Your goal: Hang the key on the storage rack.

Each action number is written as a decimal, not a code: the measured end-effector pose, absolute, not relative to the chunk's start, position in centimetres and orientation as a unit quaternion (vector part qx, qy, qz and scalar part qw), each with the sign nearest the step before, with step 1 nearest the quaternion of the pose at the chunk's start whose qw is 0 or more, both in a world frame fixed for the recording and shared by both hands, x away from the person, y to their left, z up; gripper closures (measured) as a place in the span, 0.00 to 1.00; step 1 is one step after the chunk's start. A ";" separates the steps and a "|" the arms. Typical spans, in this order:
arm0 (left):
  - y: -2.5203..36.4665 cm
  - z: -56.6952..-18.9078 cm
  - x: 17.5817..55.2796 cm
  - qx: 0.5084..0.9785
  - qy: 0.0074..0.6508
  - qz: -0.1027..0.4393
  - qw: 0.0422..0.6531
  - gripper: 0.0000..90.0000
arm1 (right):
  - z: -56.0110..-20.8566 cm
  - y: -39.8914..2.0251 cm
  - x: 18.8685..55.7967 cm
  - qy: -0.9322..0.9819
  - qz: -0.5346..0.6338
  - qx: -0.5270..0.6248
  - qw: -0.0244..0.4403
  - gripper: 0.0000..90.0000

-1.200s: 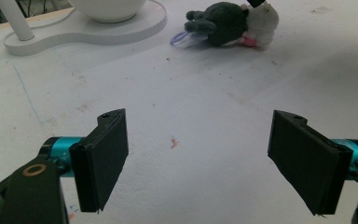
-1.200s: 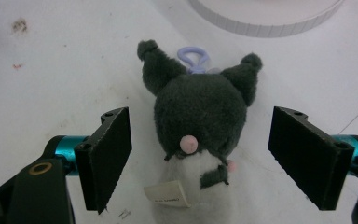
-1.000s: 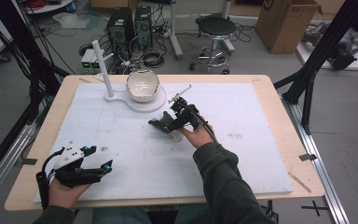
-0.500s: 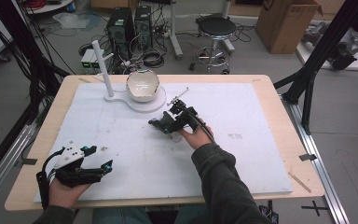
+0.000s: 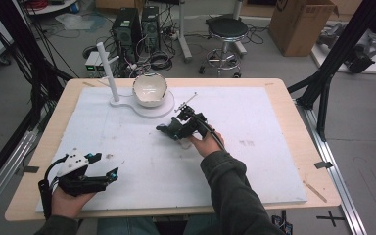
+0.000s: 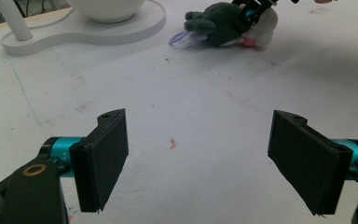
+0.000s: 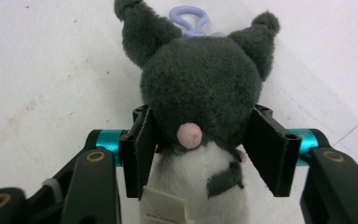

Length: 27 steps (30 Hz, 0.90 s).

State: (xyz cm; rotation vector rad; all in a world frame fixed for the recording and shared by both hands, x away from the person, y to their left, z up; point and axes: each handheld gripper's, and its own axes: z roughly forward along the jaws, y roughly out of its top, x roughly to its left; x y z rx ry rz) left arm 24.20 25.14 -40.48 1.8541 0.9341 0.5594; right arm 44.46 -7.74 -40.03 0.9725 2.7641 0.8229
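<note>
Right now the right tool [image 7: 198, 156] is clamped on a small plush toy [image 7: 200, 93], dark grey w/ a white belly & pink nose; its jaws have just been closing, and in the right gripper view both pads press the plush at the sides, about where head meets body. A lilac loop [image 7: 189, 18] sticks out past the plush's head, and a white tag [image 7: 163, 205] hangs at its lower end. Seen from the high view, the plush [image 5: 169, 130] lies on the white sheet [image 5: 274, 147] covering the counter [image 5: 68, 95], near centre, just in front of the white stand base [image 5: 149, 108] that carries a white bowl [image 5: 150, 89]; a white post [image 5: 107, 71] rises at the base's left end. Left tool [image 6: 198, 163] is open, jaws wide apart w/ nothing between them, held low over the sheet at the near left corner, well apart from the plush.
</note>
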 end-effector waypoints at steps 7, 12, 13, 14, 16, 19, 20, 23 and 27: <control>25.2 -40.5 24.2 0.757 0.383 0.229 0.476 0.23 | -39.9 -7.9 44.5 0.908 0.273 0.314 0.044 0.54; 25.2 -40.5 24.2 0.758 0.383 0.230 0.476 0.23 | -39.5 -8.1 44.3 0.908 0.282 0.308 0.040 0.55; 25.2 -40.5 24.2 0.758 0.383 0.230 0.476 0.23 | -39.4 -8.1 44.3 0.907 0.286 0.307 0.041 0.55; 25.2 -40.5 24.2 0.758 0.383 0.230 0.476 0.23 | -39.3 -8.2 44.2 0.906 0.290 0.307 0.040 0.55; 25.2 -40.5 24.2 0.757 0.383 0.230 0.477 0.23 | -39.1 -8.3 44.2 0.904 0.297 0.304 0.039 0.55; 25.2 -40.5 24.2 0.756 0.384 0.230 0.478 0.23 | -38.7 -8.4 44.0 0.902 0.305 0.302 0.040 0.55; 25.2 -40.5 24.2 0.756 0.384 0.230 0.478 0.23 | -38.7 -8.4 44.0 0.902 0.305 0.302 0.040 0.55; 25.2 -40.5 24.3 0.758 0.382 0.230 0.477 0.23 | -38.1 -8.6 43.7 0.900 0.319 0.295 0.044 0.55; 25.2 -40.5 24.3 0.757 0.382 0.230 0.477 0.23 | -37.6 -8.7 43.3 0.897 0.332 0.288 0.046 0.55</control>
